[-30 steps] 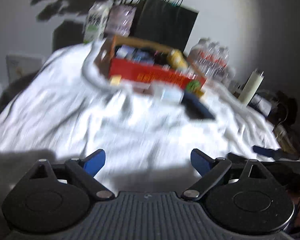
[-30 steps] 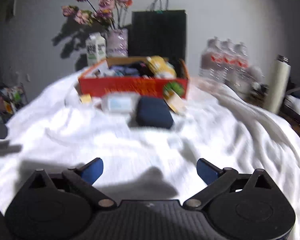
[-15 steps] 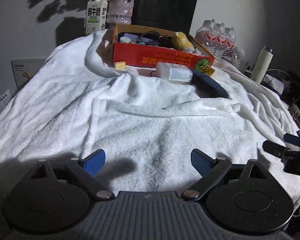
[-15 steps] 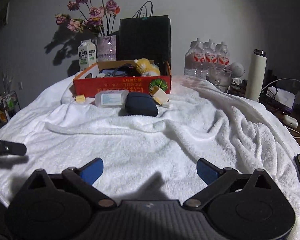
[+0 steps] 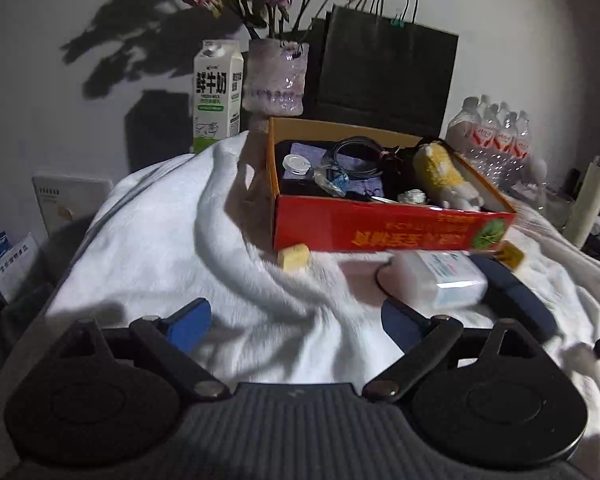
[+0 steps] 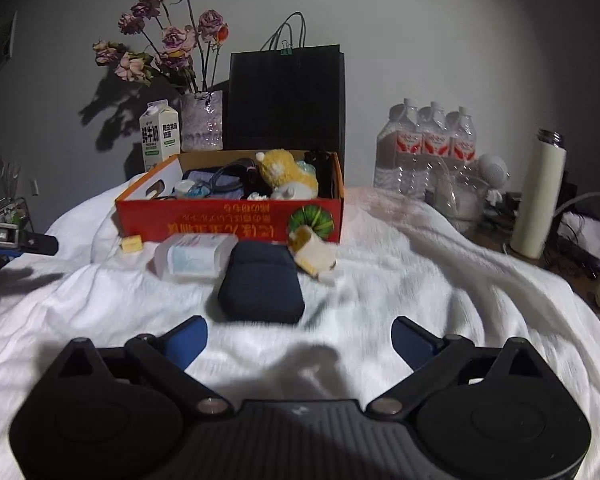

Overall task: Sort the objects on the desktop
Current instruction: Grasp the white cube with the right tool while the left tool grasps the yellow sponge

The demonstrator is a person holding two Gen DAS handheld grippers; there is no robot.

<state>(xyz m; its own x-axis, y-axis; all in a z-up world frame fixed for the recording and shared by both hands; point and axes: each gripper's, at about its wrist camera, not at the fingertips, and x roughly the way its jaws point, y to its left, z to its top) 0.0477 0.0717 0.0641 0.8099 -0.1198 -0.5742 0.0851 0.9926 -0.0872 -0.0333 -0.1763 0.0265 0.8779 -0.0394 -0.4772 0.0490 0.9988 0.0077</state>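
Note:
A red cardboard box (image 5: 380,232) (image 6: 228,224) sits on the white blanket, filled with a yellow plush toy (image 6: 288,174), cables and small items. In front of it lie a clear plastic case (image 5: 436,276) (image 6: 192,256), a dark blue pouch (image 6: 260,284) (image 5: 516,300), a small yellow cube (image 5: 293,257) (image 6: 131,245) and a yellow-white packet (image 6: 314,254). My left gripper (image 5: 296,320) is open, hovering short of the cube and the case. My right gripper (image 6: 300,338) is open just before the pouch. Nothing is between either pair of fingers.
Behind the box stand a milk carton (image 5: 216,96), a vase of dried flowers (image 5: 274,80) and a black paper bag (image 6: 286,100). Water bottles (image 6: 428,148) and a white flask (image 6: 538,196) stand at the right. The left gripper's tip (image 6: 16,240) shows at the left edge.
Both grippers have moved forward toward the box, so the box and the loose items look much nearer. Both stay open and empty.

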